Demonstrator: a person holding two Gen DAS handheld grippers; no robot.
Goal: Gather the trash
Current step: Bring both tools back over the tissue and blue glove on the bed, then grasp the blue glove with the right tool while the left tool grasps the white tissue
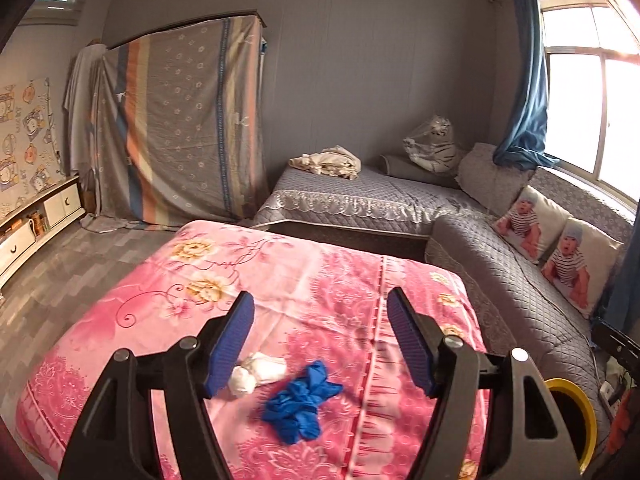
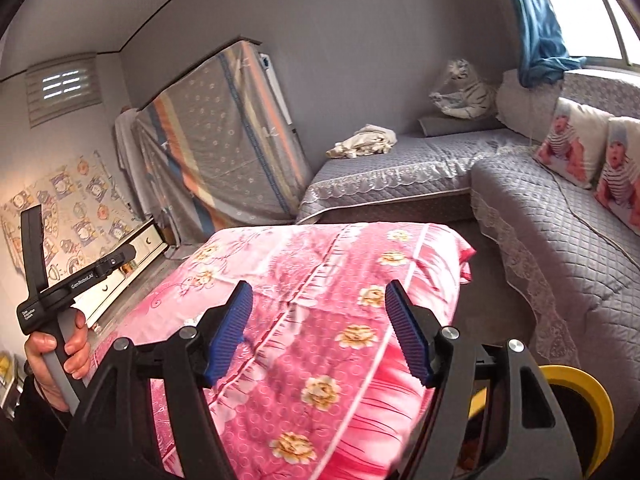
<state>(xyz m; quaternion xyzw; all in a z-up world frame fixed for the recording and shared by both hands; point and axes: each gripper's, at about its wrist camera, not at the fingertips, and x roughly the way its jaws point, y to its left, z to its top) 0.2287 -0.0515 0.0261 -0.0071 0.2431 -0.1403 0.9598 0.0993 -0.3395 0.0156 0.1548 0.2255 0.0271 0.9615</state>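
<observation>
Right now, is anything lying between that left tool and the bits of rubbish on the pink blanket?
Nothing visible does. The left tool is open above the pink floral blanket, with the crumpled blue glove and the white paper wad lying bare just ahead of its fingers.

Grey walls (image 1: 360, 60), quilted grey sofa (image 1: 500, 264), sunlit window (image 1: 592, 100).

Both wrist views looking forward and down along open tongs, close above the pink bedspread (image 1: 320, 280); grey sofa (image 2: 560, 220) and window corner shared.
</observation>
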